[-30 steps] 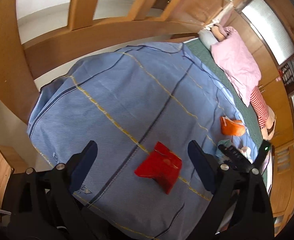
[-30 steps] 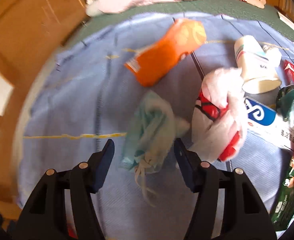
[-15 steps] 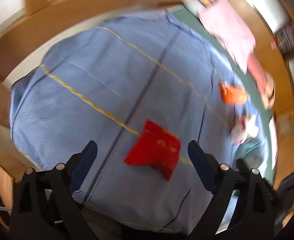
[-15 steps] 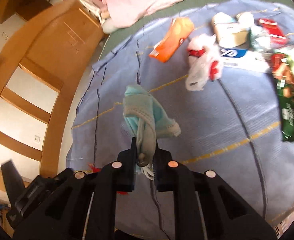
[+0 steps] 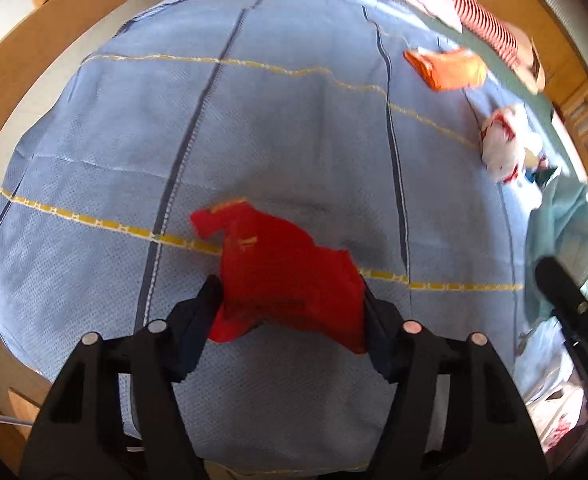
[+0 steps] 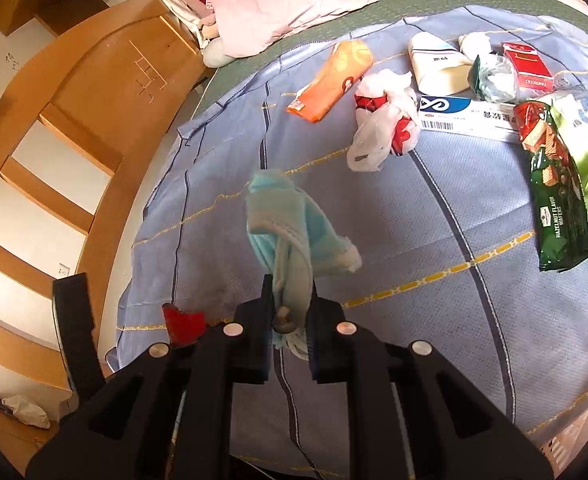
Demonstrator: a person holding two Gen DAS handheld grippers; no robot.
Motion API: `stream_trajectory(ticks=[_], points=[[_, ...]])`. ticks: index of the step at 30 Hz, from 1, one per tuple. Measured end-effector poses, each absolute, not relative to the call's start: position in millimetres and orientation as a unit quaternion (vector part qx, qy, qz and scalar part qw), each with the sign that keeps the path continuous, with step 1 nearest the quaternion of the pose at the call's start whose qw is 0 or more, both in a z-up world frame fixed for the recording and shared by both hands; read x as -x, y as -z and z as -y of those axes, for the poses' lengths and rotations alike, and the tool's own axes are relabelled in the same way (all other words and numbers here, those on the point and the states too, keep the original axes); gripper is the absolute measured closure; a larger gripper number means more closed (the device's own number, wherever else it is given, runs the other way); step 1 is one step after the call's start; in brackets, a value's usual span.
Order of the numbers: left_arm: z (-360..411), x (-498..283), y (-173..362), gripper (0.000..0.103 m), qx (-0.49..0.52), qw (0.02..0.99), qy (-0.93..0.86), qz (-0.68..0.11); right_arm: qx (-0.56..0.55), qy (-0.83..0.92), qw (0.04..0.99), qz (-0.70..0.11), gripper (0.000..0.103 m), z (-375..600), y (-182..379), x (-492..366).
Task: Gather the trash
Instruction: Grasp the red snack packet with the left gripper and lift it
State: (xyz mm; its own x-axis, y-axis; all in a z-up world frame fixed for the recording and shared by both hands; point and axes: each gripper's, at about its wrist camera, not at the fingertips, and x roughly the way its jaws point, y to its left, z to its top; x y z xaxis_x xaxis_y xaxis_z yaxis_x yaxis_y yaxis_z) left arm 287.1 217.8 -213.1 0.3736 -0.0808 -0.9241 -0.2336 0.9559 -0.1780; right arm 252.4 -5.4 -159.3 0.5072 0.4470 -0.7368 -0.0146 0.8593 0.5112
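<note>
While jaws close round red bag (image 5: 286, 276) — blue sheet (image 5: 294, 140) beyond clear.

Two downward wrist views, shared blue sheet (image 5: 294, 120).

From my left camera, the red bag's (image 5: 282, 276) lower edges are hidden behind the closing left gripper's (image 5: 290, 300) fingers, so I can't tell if the pads press it yet. The mask (image 5: 561, 240) at the right edge is blurred and cut off. In the right view, the mask's (image 6: 286, 232) loops vanish between the clamped right gripper's (image 6: 290, 312) fingers. Only a corner of the red bag (image 6: 184, 322) shows beside them. The wafer pack's (image 6: 557, 196) small print is unreadable.
</note>
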Motion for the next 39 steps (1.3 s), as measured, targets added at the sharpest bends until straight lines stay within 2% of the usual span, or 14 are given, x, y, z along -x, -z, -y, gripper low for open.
stream_trajectory(ticks=[2,6,8,9,11,14,18,22,32,39], points=[[-226.1,-281.8,206.0,0.044,0.175,0.822,-0.036,-0.541,-0.227,-0.139,0.837,-0.478,0.088,5.9,159.3,-251.6],[-246.0,-272.3,195.3,0.043,0.308,0.804,0.054,-0.507,-0.231,-0.140,0.835,-0.480,0.088,5.9,160.5,-253.4],[-251.9,-272.0,203.0,0.039,0.363,0.777,0.085,-0.508,-0.232,-0.140,0.834,-0.481,0.088,6.4,160.7,-254.1],[-255.6,-272.6,210.9,0.033,0.390,0.758,0.088,-0.516,-0.232,-0.141,0.834,-0.481,0.088,6.6,160.9,-254.4],[-259.4,-273.3,223.6,0.032,0.413,0.737,0.067,-0.531,-0.232,-0.142,0.833,-0.482,0.088,6.3,161.3,-254.9],[-268.9,-269.1,224.5,0.022,0.396,0.749,0.014,-0.532,-0.231,-0.144,0.832,-0.483,0.087,6.0,161.9,-255.5],[-278.2,-266.1,207.0,0.017,0.335,0.789,-0.051,-0.513,-0.232,-0.145,0.831,-0.484,0.087,6.2,162.5,-255.9],[-292.2,-261.8,198.4,0.016,0.281,0.804,-0.122,-0.509,-0.234,-0.145,0.830,-0.485,0.086,6.7,162.8,-256.3],[-318.9,-241.5,197.2,0.016,0.315,0.789,-0.117,-0.514,-0.237,-0.150,0.826,-0.488,0.086,6.2,165.0,-257.4],[-270.3,-244.6,193.9,0.013,0.203,0.809,-0.037,-0.550,-0.241,-0.150,0.825,-0.489,0.086,7.5,165.6,-258.4]])
